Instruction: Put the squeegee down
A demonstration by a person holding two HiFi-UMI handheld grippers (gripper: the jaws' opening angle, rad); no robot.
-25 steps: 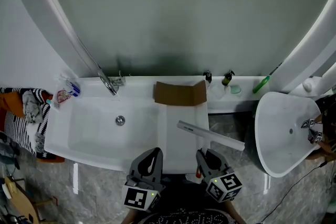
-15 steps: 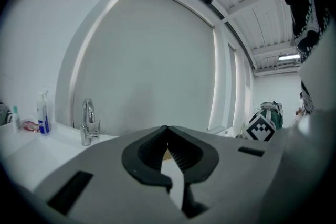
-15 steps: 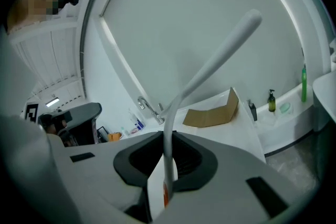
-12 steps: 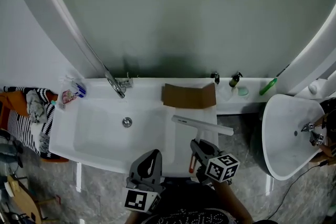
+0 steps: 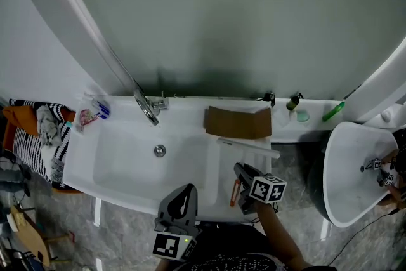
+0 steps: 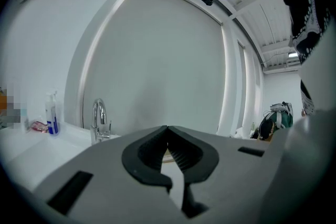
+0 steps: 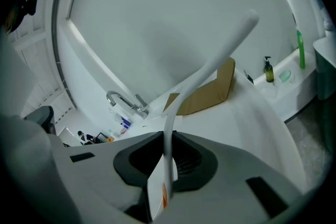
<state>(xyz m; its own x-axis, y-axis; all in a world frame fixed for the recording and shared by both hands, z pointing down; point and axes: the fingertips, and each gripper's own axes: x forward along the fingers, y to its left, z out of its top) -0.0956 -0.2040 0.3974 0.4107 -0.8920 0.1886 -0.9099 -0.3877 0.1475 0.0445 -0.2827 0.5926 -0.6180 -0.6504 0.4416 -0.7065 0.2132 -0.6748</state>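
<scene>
The squeegee (image 5: 248,148) is gripped by its handle in the right gripper (image 5: 240,181), whose jaws are pressed onto it. The handle runs straight ahead from the jaws. The long blade is set crosswise over the flat right part of the sink top (image 5: 212,168), just in front of the cardboard (image 5: 238,122) at the back edge. Whether the blade touches the surface cannot be told. The left gripper (image 5: 181,203) is clenched on nothing at the front edge, farther from the blade.
</scene>
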